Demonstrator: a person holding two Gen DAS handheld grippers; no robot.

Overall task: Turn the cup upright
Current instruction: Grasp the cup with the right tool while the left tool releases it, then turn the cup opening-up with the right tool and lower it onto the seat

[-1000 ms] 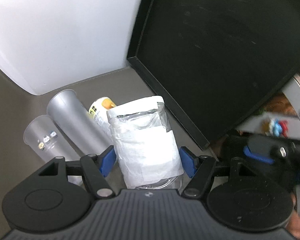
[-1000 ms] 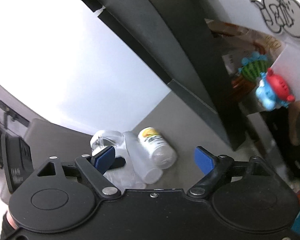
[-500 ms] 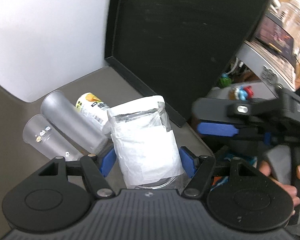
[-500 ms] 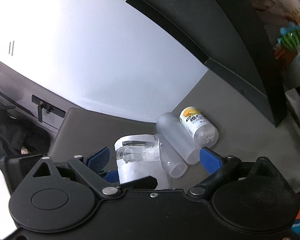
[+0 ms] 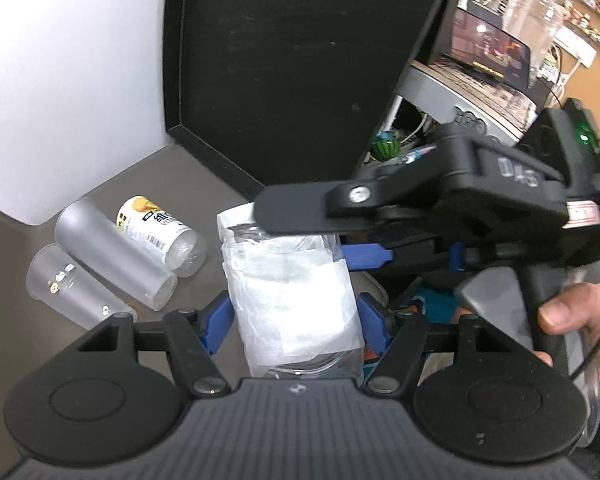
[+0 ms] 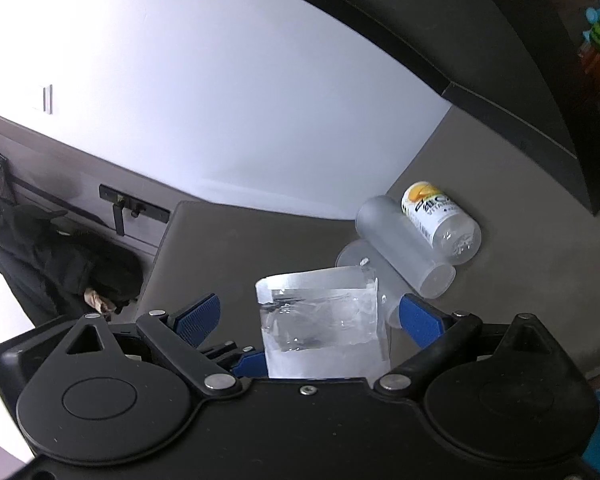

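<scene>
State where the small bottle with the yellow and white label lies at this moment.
The labelled bottle lies on its side on the grey table, left of centre in the left wrist view, touching a frosted cup and near the black board.

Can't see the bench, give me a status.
Left tool shut on clear paper-wrapped cup. Right tool open, straddling it. Frosted tumblers lie beyond, apart.

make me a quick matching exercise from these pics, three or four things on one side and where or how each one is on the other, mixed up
Things:
1. paper-wrapped cup
2. yellow-label bottle
3. frosted tumbler
4. right hand-held gripper

States:
a. lying on the table between a bottle and a clear cup
b. open, fingers either side of the cup
c. clamped in the left hand-held gripper
d. lying nearest the black panel

Pairs: 1-c, 2-d, 3-a, 4-b
</scene>
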